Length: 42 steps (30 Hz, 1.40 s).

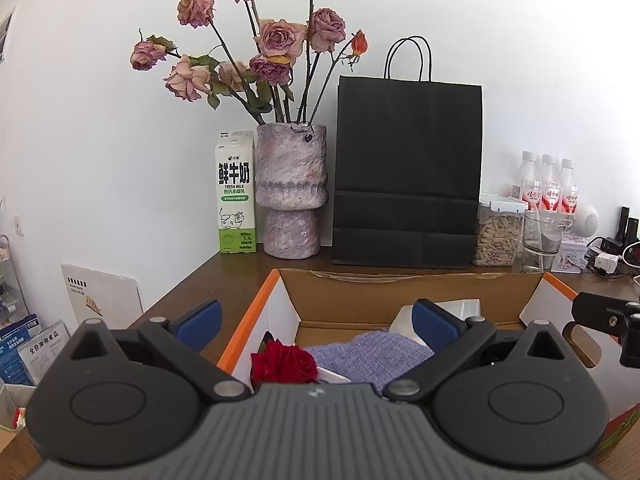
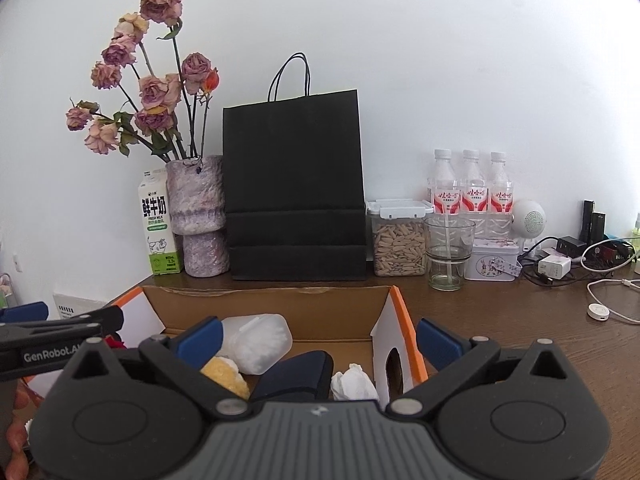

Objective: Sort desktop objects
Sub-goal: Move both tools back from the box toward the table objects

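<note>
An open cardboard box [image 1: 400,288] with orange-edged flaps stands in front of both grippers. In the left wrist view it holds a red rose [image 1: 285,364], a purple knitted cloth [image 1: 368,356] and a white item [image 1: 460,308]. My left gripper [image 1: 318,320] hangs open over the box's left side with nothing between its blue pads. In the right wrist view the box [image 2: 280,308] holds a white plastic bag [image 2: 258,342], a yellow sponge [image 2: 226,376], a dark blue case [image 2: 296,376] and crumpled tissue [image 2: 354,382]. My right gripper [image 2: 320,336] is open and empty above the box's right side.
Along the white wall stand a milk carton [image 1: 236,192], a vase of dried roses [image 1: 290,192], a black paper bag [image 1: 406,172], a jar of seeds [image 2: 398,240], a glass [image 2: 448,252], three bottles [image 2: 472,188], a tin [image 2: 494,262] and chargers with cables [image 2: 560,264].
</note>
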Each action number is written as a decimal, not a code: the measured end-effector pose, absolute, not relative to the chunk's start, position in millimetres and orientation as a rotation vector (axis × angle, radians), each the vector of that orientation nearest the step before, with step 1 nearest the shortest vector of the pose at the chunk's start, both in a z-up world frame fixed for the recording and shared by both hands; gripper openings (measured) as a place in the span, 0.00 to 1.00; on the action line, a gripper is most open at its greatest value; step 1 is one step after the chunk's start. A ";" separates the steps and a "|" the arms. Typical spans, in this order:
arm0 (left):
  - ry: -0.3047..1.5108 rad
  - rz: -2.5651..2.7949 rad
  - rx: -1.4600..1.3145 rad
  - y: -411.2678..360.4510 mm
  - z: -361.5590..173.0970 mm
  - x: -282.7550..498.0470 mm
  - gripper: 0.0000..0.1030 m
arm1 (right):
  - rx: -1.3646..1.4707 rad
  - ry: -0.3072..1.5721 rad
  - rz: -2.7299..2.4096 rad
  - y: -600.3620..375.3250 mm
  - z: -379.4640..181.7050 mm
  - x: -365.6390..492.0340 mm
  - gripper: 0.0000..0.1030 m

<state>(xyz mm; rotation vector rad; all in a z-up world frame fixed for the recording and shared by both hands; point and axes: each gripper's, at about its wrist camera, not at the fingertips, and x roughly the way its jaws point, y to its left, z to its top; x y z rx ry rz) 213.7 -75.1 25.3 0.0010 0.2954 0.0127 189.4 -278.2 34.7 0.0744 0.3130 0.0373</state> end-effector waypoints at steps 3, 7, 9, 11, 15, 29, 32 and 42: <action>0.295 0.014 -0.003 -74.1 25.3 212.6 1.00 | 0.072 0.313 0.038 -277.9 35.2 187.6 1.00; 0.284 0.015 -0.017 -71.2 27.6 209.7 1.00 | 0.067 0.305 0.043 -276.6 37.9 182.5 1.00; 0.277 0.017 -0.026 -69.0 29.3 206.7 1.00 | 0.065 0.294 0.045 -276.1 40.1 178.8 1.00; 0.271 0.017 -0.032 -66.5 30.7 203.2 1.00 | 0.065 0.285 0.049 -276.0 42.5 175.5 1.00; 0.263 0.021 -0.044 -60.6 33.5 193.7 1.00 | 0.068 0.280 0.054 -276.9 42.4 169.4 1.00; 0.253 0.095 -0.007 -2.4 41.6 128.3 1.00 | 0.005 0.316 0.110 -250.9 22.8 132.8 1.00; 0.280 0.126 0.000 18.5 37.0 114.3 1.00 | -0.005 0.330 0.129 -242.2 18.7 122.5 1.00; 0.364 0.230 -0.024 82.6 18.8 79.1 1.00 | -0.060 0.396 0.168 -220.4 6.9 91.9 1.00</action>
